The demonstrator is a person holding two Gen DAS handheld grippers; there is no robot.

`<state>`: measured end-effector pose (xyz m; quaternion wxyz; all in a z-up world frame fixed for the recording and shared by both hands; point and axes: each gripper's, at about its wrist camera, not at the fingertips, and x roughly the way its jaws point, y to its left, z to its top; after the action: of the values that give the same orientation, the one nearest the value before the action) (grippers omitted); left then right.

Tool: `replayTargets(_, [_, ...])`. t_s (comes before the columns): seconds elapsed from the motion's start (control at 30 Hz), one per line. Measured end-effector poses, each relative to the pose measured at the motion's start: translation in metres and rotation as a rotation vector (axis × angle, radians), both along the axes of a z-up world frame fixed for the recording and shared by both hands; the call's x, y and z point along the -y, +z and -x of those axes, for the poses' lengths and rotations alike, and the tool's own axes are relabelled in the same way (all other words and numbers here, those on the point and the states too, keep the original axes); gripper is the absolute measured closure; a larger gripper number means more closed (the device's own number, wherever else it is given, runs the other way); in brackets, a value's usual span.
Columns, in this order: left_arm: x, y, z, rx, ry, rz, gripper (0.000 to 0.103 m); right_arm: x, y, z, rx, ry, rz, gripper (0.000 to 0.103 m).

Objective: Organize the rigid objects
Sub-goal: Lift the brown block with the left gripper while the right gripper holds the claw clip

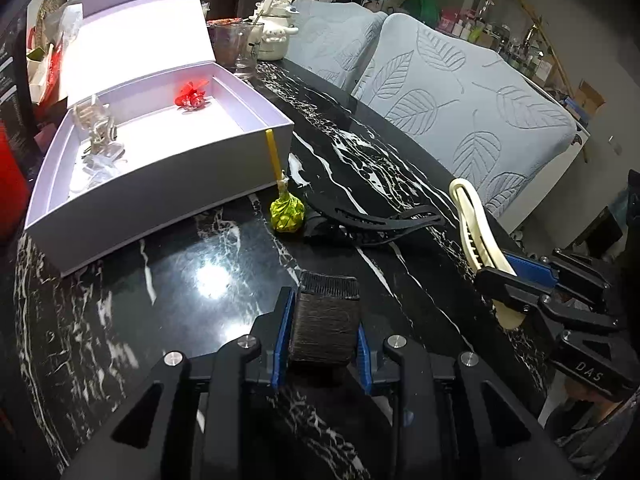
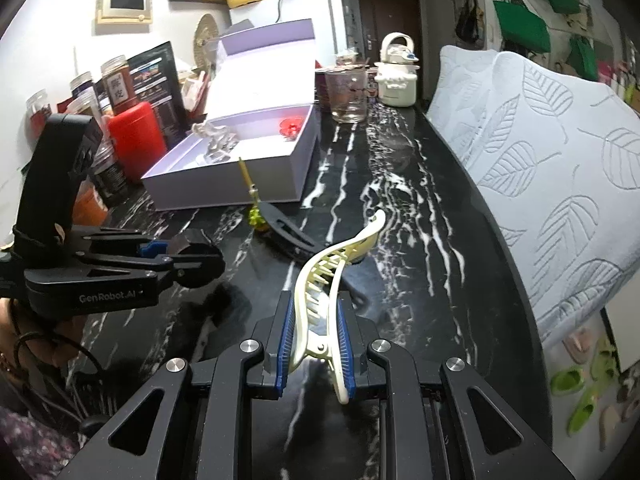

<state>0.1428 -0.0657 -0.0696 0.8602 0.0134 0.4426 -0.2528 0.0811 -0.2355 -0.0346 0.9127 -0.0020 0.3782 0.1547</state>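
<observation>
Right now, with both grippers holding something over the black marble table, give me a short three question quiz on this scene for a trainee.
1. True or false: the right gripper is clamped on the cream hair clip.
2. What lies in the open white box? A) a black hair clip; B) a red wrapped sweet and clear glass pieces; C) a teapot.
3. Fill in: the left gripper holds a dark ____.

Key
1. True; the pads press on it near the hinge.
2. B; the red wrapped sweet and the clear glass pieces are inside, while the black hair clip lies on the table.
3. Block, between its blue pads.
</observation>
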Motion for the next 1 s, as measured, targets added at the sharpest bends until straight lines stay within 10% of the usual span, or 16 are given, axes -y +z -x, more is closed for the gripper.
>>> replayTargets(1.0, [-0.079, 0.030, 0.066, 0.101, 0.227, 0.007, 0.076, -0.088, 0.006, 0.033, 0.037, 0.275, -0.049, 0.083])
